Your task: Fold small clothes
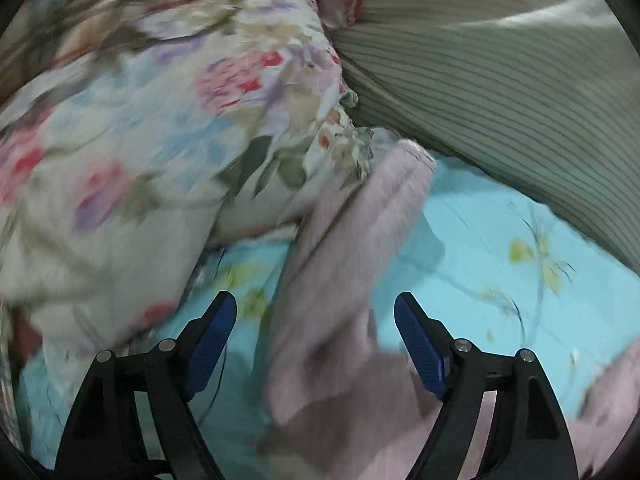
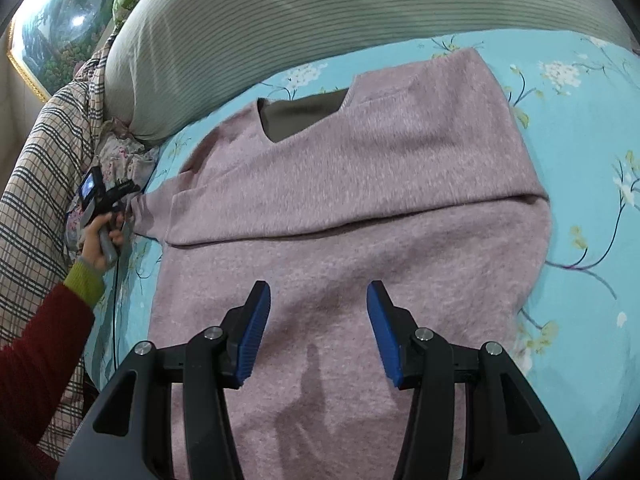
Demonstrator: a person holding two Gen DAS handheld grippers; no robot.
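Note:
A pink fuzzy sweater (image 2: 360,208) lies flat on the turquoise floral bedsheet (image 2: 592,152), neckline toward the far side, with a fold line across its middle. My right gripper (image 2: 319,332) is open and empty, hovering over the sweater's lower half. My left gripper (image 1: 315,344) is open, with the sweater's left sleeve (image 1: 344,280) lying between its spread fingers. In the right wrist view the left gripper (image 2: 120,196) sits at the sleeve's end, held by a hand in a red sleeve.
A floral quilt (image 1: 140,120) is bunched at the left. A grey-green striped pillow (image 2: 320,8) lies along the far side. A plaid blanket (image 2: 36,184) hangs at the far left. A framed landscape picture (image 2: 52,32) is on the wall.

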